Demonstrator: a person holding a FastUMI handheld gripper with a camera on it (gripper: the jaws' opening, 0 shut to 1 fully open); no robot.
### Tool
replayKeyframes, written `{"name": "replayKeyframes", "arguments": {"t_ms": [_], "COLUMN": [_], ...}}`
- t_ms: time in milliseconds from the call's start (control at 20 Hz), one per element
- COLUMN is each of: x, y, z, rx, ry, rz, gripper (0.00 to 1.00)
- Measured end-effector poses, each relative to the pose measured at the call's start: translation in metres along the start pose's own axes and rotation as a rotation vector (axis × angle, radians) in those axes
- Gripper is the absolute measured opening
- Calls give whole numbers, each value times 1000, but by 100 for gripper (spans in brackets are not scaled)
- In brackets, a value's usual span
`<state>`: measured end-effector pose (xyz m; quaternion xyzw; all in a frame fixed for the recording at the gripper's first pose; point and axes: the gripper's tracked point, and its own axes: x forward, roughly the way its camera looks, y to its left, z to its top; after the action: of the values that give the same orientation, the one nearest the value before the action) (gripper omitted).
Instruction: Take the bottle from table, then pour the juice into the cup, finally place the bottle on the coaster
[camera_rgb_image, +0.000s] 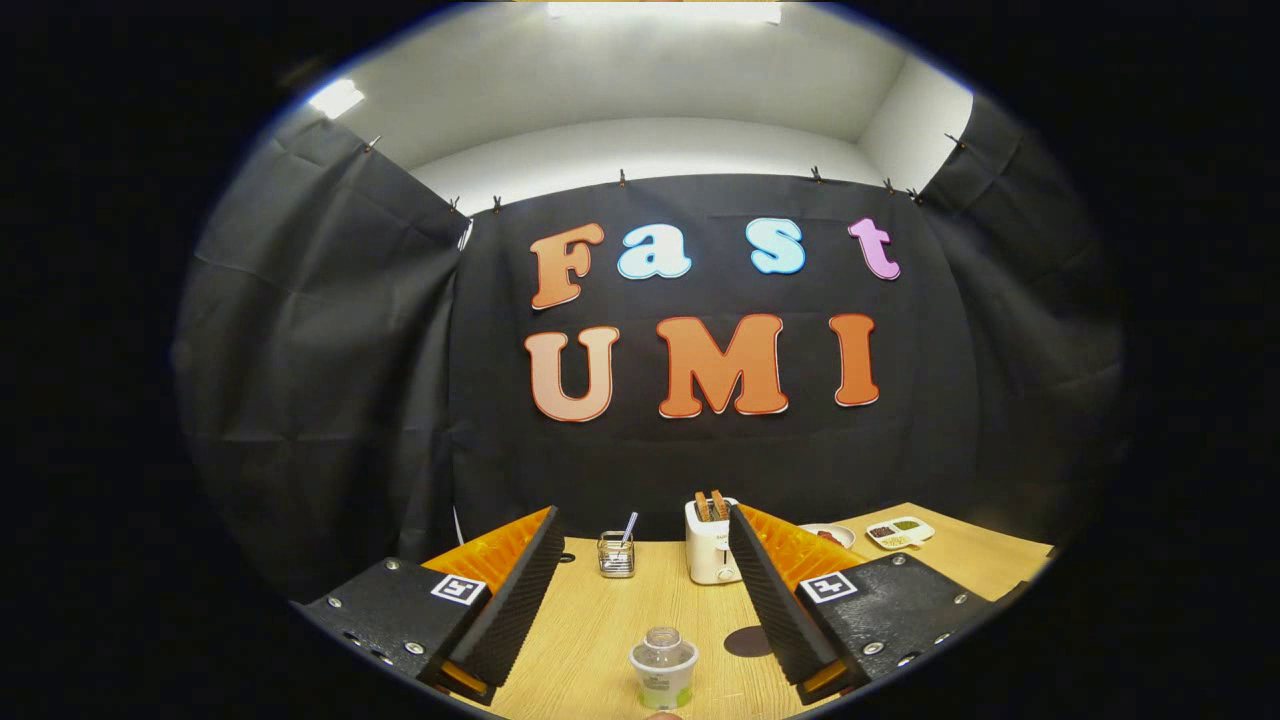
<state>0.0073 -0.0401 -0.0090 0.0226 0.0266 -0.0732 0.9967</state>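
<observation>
**One bottle, one cup, one coaster counted on the desk**

One bottle (663, 667) is seen standing between the fingers of the gripper (645, 590), which are held wide apart and touch nothing. One glass cup (616, 554), holding a straw, is found at eleven o'clock from the bottle. One dark coaster (745, 641) lies at two o'clock. One toaster (710, 541) holds two slices.

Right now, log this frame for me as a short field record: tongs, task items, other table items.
tongs: tongs open, holding nothing
bottle: bottle upright on the table, between the fingers, near their base
coaster: dark round coaster on the table, beside the right finger
cup: glass cup with a straw, beyond the fingers
other items: toaster, plate, divided dish
</observation>
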Motion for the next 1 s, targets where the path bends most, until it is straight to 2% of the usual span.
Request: {"name": "replayKeyframes", "arguments": {"t_ms": [400, 1000], "x": [1, -6], "y": [8, -1], "z": [23, 8], "rx": [-4, -49], "ry": [-56, -40], "rz": [12, -59], "gripper": [98, 98]}}
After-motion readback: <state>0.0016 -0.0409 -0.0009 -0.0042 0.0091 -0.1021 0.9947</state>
